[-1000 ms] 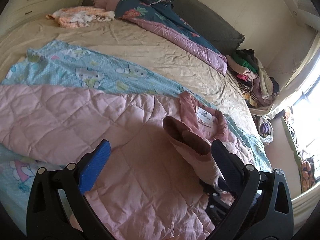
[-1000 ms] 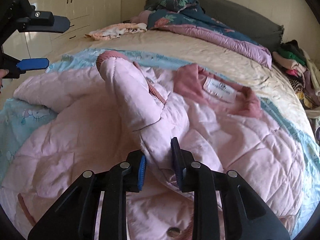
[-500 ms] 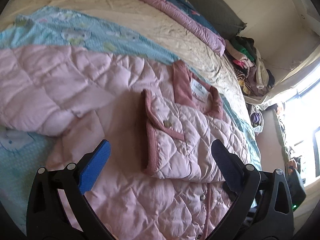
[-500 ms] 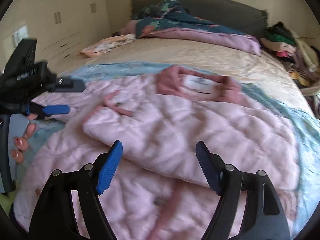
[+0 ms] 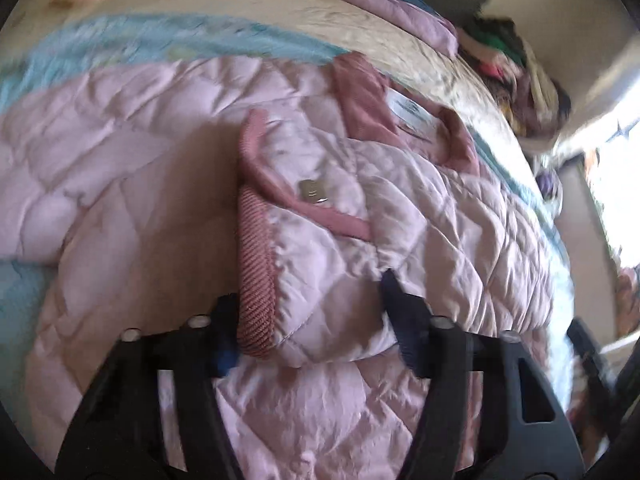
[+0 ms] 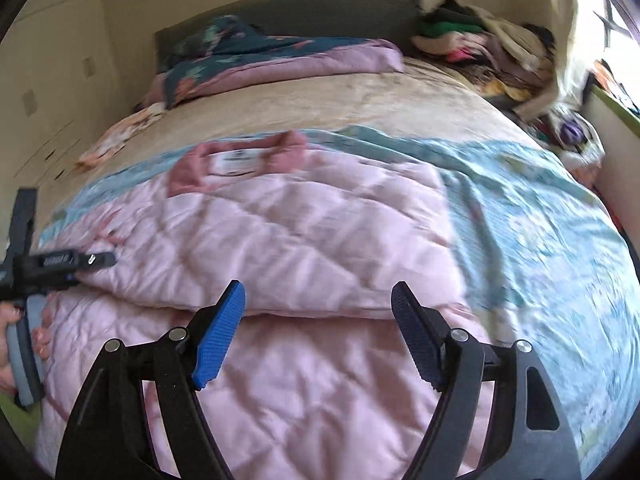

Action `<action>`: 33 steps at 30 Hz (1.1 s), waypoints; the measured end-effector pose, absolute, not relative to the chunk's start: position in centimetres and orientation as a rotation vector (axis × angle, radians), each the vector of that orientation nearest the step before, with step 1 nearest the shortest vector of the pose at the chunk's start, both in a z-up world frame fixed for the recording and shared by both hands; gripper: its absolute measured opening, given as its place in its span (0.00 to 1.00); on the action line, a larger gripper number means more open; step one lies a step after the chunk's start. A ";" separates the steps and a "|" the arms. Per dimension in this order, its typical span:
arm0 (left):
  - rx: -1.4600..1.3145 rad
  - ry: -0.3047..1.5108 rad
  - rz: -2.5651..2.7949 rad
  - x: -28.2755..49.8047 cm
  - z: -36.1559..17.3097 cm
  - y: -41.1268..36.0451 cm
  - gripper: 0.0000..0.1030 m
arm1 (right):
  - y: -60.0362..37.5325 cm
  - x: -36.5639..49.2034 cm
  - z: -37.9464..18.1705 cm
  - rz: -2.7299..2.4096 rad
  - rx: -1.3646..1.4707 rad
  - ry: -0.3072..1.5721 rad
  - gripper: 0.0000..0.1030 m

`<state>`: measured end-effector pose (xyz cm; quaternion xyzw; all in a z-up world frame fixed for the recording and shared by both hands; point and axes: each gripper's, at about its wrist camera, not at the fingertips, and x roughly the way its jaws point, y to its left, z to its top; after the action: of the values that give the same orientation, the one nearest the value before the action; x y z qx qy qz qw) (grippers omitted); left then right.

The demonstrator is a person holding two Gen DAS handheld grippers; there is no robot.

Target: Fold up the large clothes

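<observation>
Beige bed (image 6: 360,96), one pink jacket (image 6: 320,240), left tool (image 5: 308,320) closing on folded sleeve (image 5: 312,260), right tool (image 6: 320,336) wide, empty.

Right gripper (image 6: 318,330) fingers spread, empty, above folded pink quilted jacket (image 6: 280,232) on bed (image 6: 360,100); far details blurred

Both wrist cameras are looking steeply down along their fingers at the pink quilted jacket (image 5: 420,216) (image 6: 304,236) on the bed, facing the headboard (image 6: 304,12). The left is sitting closer; the right is taking in more.
</observation>
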<state>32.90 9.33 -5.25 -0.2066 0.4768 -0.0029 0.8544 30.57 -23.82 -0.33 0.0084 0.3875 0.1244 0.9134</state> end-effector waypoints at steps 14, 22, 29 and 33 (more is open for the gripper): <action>-0.313 0.938 0.047 31.4 -4.2 11.2 0.19 | -23.0 34.0 -0.5 0.232 -0.003 0.811 0.75; -0.312 0.948 0.042 31.3 -5.0 11.4 0.20 | -22.6 37.4 -4.8 0.169 -0.015 0.985 0.75; -0.299 0.951 0.049 30.9 -4.8 10.9 0.24 | -22.6 37.5 -6.7 0.135 -0.014 1.007 0.75; -0.293 0.941 0.052 30.2 -4.2 10.9 0.27 | -23.2 35.8 -4.7 0.160 0.048 0.969 0.76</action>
<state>30.17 10.91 -4.17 -0.1408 0.4518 0.0248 0.8806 35.81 -23.15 -4.73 0.0230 0.4651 0.0767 0.8816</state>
